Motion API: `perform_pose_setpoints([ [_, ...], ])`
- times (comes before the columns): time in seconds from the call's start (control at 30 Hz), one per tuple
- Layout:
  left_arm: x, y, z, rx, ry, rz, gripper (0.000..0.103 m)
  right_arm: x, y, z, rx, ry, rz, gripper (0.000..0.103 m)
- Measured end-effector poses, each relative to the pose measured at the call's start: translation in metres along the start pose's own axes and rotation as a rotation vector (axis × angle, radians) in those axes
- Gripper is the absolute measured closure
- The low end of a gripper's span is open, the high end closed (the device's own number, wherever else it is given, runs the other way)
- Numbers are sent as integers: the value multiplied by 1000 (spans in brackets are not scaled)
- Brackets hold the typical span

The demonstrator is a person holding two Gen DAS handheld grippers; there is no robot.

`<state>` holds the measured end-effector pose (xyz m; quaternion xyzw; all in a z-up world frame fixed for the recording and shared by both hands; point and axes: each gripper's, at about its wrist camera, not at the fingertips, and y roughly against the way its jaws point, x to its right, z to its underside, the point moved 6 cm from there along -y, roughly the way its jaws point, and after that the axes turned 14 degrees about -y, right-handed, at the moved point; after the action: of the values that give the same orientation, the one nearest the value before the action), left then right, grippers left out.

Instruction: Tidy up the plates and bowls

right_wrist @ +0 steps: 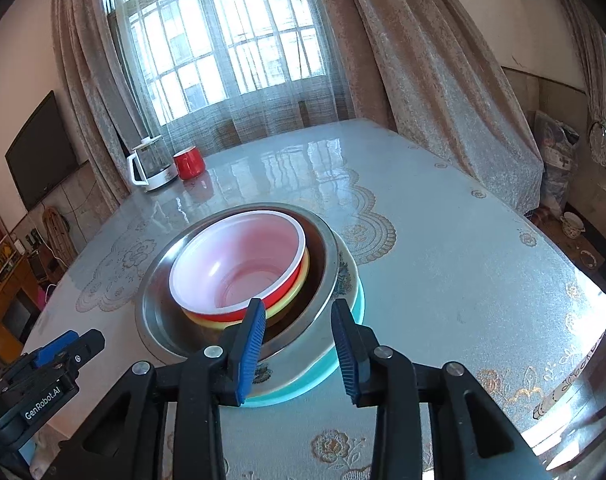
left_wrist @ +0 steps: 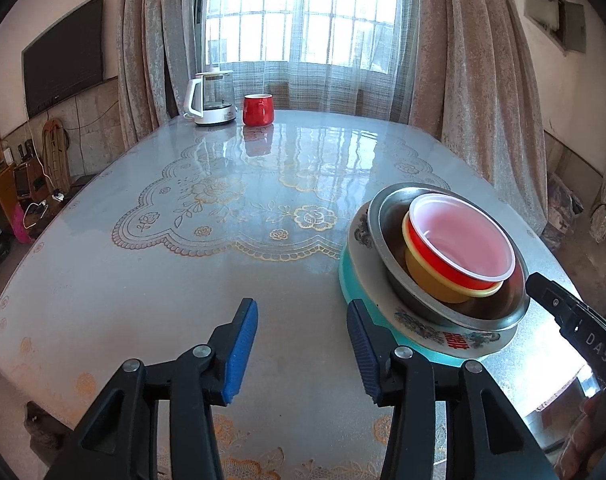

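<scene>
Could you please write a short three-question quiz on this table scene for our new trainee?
1. True or false: the red bowl sits nested inside the yellow bowl.
2. Which dish lies at the bottom of the stack? A metal bowl B teal plate C red mug
3. Fill in: the white kettle stands beside the red ____.

Key: 1 true; 2 B; 3 mug.

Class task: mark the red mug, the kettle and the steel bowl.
red mug [left_wrist: 258, 110], left wrist view, front wall.
kettle [left_wrist: 214, 98], left wrist view, glass body.
steel bowl [right_wrist: 159, 280], right wrist view, bare left rim.
</scene>
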<state>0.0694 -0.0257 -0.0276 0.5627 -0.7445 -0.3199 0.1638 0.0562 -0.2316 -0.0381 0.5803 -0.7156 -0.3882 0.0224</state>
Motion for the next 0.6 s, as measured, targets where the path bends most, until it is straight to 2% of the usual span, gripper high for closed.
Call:
perform_pose_setpoints([
  [0.23, 1, 9, 4, 15, -6, -40, 52, -16, 6, 5, 42, 70, 17, 64],
  [0.6, 7, 21, 1, 40, -15, -57, 42, -20, 12, 7, 55, 79, 18, 64],
])
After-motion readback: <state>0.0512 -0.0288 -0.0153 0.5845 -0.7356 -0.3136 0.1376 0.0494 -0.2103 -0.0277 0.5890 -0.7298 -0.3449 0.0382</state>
